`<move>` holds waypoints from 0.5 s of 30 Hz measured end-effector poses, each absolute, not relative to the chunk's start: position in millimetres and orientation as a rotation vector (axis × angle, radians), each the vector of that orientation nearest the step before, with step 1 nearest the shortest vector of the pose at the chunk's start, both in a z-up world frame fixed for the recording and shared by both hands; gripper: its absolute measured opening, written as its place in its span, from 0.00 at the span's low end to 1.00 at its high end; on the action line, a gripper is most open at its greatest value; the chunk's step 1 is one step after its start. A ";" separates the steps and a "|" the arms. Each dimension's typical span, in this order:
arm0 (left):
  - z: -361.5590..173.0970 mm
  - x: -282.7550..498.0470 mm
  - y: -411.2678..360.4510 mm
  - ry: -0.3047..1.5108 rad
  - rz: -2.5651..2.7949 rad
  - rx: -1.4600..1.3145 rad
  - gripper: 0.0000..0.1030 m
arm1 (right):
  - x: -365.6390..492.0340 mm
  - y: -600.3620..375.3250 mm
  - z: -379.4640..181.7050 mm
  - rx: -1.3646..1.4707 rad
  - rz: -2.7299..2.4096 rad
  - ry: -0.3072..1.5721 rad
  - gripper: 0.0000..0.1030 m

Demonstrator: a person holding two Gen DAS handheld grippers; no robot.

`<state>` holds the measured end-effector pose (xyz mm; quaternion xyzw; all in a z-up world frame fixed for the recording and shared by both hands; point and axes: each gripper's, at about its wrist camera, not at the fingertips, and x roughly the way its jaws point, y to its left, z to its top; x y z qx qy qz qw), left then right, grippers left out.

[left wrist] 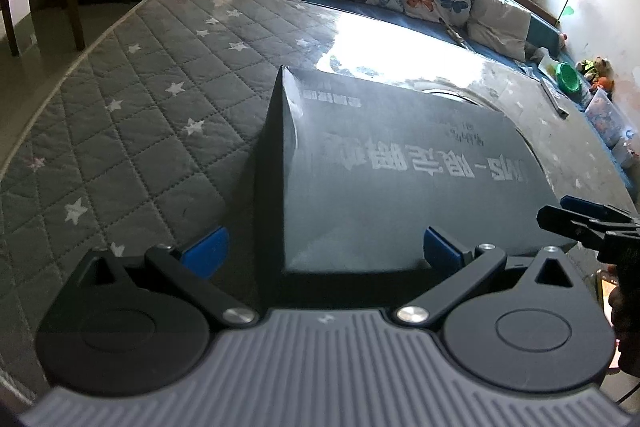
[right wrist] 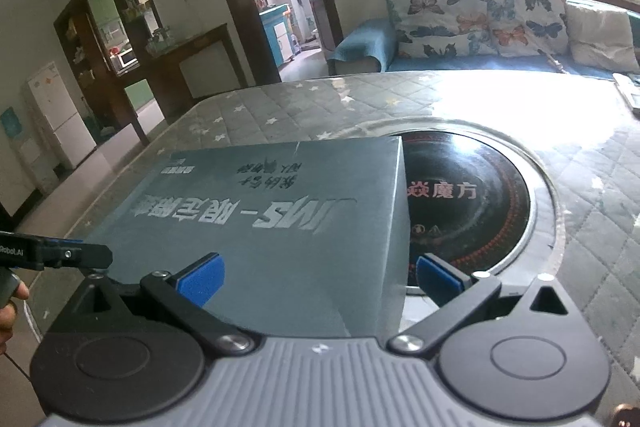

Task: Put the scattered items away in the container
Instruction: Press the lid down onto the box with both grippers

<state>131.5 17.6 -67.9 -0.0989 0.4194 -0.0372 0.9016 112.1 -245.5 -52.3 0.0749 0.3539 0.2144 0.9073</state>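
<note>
Btwn open tongs (right wrist: 320, 273): box (right wrist: 256, 227) (hiding burner (right wrist: 468, 203)).

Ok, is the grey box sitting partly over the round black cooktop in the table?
Yes, in the right wrist view the grey box covers the left part of the round black cooktop set into the quilted table.

dark lidded box (left wrist: 400, 179), flat on table
</note>
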 end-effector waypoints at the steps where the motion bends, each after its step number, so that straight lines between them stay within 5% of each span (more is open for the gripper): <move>1: -67.7 129.1 16.9 0.866 -0.073 -0.202 1.00 | 110.0 -245.7 -52.1 0.153 0.439 0.729 1.00; 15: -63.6 94.9 3.5 0.840 -0.070 -0.185 1.00 | 76.1 -241.7 -51.6 0.144 0.428 0.712 1.00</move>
